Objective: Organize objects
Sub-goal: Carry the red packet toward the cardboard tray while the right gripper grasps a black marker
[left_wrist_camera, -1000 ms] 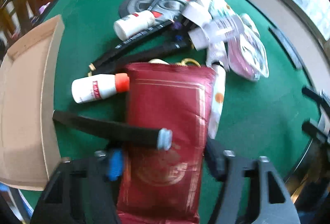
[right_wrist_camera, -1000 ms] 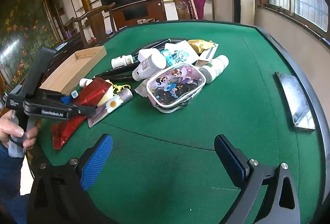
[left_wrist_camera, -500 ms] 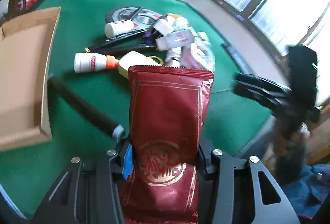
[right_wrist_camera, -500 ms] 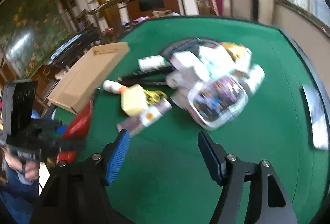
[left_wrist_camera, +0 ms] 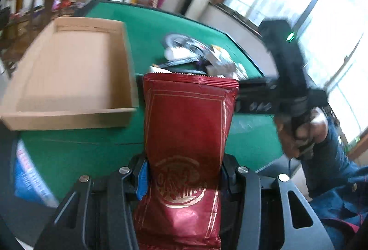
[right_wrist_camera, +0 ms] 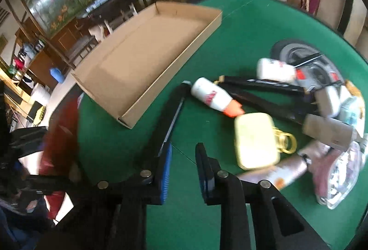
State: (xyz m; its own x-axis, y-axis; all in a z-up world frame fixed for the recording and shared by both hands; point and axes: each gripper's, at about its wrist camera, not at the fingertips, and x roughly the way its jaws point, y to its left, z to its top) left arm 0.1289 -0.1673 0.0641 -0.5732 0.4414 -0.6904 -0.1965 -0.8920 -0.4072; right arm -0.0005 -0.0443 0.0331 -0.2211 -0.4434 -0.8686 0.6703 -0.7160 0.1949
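We're working over the green counter [right_wrist_camera: 241,27], with the empty cardboard tray [right_wrist_camera: 147,52] sitting at about ten o'clock in the right wrist view, probably where stuff is going. Our left gripper [left_wrist_camera: 184,177] is pinching the red foil pouch [left_wrist_camera: 187,125] low down, lifted off the felt, so it's sticking upright. Our right gripper [right_wrist_camera: 182,155] is hovering, fingers nearly closed on nothing, with the yellow case [right_wrist_camera: 255,140] at two o'clock.

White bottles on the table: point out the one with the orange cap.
It is the white bottle lying nearest the cardboard tray, its orange cap pointing at the yellow case. The other white bottle has none.
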